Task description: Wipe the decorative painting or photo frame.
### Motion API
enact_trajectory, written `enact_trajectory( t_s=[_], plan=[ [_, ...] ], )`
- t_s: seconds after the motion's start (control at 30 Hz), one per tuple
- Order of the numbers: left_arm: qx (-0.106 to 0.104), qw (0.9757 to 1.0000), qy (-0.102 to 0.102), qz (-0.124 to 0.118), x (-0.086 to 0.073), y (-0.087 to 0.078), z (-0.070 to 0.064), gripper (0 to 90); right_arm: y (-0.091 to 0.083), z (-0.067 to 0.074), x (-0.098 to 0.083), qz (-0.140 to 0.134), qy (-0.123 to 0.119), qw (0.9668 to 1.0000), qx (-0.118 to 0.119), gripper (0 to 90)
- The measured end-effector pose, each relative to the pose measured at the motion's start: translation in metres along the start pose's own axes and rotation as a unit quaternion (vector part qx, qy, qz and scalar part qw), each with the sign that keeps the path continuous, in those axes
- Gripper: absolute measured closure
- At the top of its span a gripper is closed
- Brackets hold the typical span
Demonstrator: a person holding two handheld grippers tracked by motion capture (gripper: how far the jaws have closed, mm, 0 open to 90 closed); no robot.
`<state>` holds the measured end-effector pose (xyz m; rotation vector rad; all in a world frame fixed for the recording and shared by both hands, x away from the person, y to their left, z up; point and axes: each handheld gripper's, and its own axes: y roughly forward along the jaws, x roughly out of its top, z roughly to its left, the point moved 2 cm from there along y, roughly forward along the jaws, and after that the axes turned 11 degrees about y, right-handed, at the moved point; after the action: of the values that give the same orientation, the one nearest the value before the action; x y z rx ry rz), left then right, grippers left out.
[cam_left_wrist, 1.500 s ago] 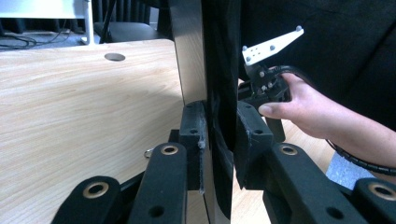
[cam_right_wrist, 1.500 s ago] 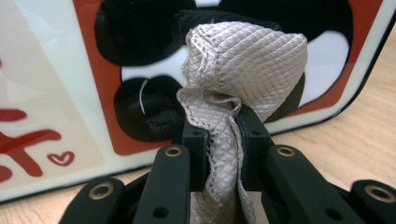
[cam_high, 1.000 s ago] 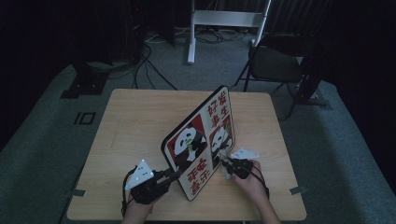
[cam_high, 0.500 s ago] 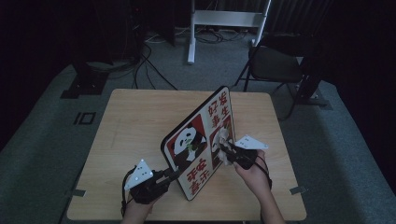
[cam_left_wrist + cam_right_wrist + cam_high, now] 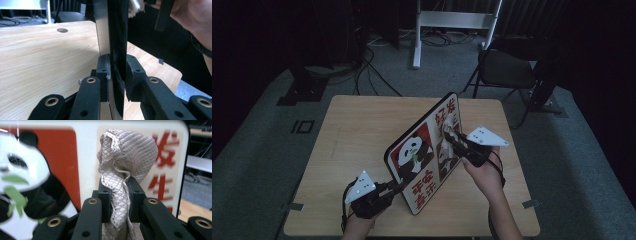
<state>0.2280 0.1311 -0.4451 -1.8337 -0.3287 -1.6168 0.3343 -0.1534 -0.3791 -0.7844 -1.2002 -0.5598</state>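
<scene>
Dim room, wood surface, grey floor

Light wood surface [image 5: 362, 130] with a round cable hole [image 5: 62, 30]. Grey carpet floor [image 5: 257, 150]. Black folding chair [image 5: 507, 67] behind at right, white stand frame [image 5: 452, 20] centre back, cables [image 5: 372, 55] on the floor. Dark walls, low light.

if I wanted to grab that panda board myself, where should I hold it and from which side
Probably by its thin edge, coming in level from the side. The panda board stands tilted on its lower edge, so the rim fits between jaws, as where the left claw clamps its lower corner.

Black jaws clamp the upright board's [image 5: 113, 37] edge above the table [image 5: 37, 57].
</scene>
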Motion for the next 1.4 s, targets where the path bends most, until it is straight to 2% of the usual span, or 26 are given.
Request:
enact_trajectory(
  t_s=[0.3, 0.53, 0.67, 0.87, 1.4],
  plan=[
    [0.000, 1.0000, -0.001, -0.001, 0.000, 0.000, 0.000, 76.8, 0.007, 0.017, 0.033, -0.020, -0.025, 0.9993, 0.017, 76.9],
    [-0.001, 1.0000, 0.003, 0.000, 0.000, 0.000, 0.001, 76.9, 0.019, 0.030, 0.042, -0.019, -0.039, 0.9987, 0.026, 76.6],
    [0.004, 1.0000, 0.003, 0.001, 0.000, -0.001, 0.001, 76.8, 0.025, 0.031, 0.039, -0.011, -0.044, 0.9988, 0.021, 76.5],
    [0.002, 1.0000, 0.003, 0.001, 0.000, -0.001, 0.001, 76.8, 0.025, 0.027, 0.030, -0.003, -0.044, 0.9989, 0.016, 76.6],
    [0.001, 1.0000, 0.001, -0.001, 0.000, 0.000, 0.001, 76.7, 0.025, 0.015, -0.004, 0.030, -0.040, 0.9988, 0.005, 76.5]
  ],
)
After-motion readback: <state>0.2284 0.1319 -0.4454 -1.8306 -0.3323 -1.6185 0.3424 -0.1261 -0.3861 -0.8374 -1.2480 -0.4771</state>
